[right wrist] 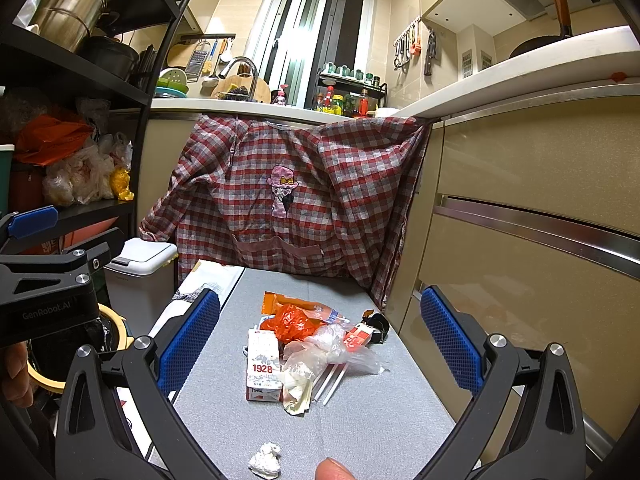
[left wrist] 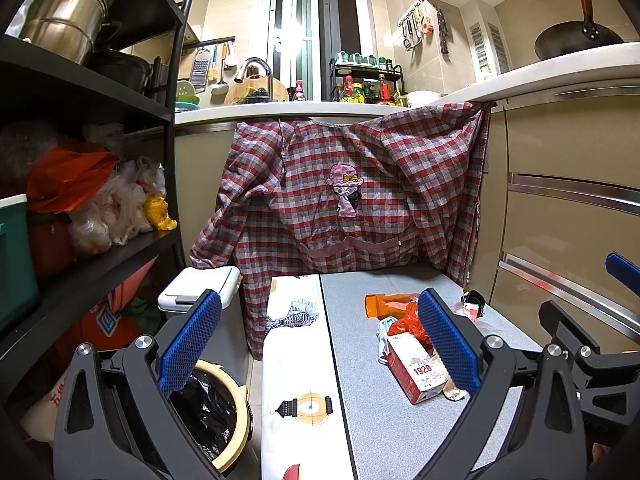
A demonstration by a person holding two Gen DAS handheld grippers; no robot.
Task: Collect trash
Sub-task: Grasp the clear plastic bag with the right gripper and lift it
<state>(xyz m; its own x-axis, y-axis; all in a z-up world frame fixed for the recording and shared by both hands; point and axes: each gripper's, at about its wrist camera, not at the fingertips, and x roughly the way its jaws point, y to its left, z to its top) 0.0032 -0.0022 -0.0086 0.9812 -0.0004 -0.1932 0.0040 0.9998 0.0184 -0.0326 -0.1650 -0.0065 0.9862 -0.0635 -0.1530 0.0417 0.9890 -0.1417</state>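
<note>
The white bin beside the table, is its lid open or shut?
Shut. The white bin has its lid lying flat on the rim in both views, showing no gap.

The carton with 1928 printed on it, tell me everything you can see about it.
The 1928 carton is a small rectangular paperboard box, white with red panels and red numerals over a grey illustration. It lies flat on the grey table surface, long axis running away from the camera, at the left edge of the trash pile. A crumpled clear plastic bag and a cream wrapper press against its right side; an orange plastic bag sits just behind. Neither gripper touches it.
</note>
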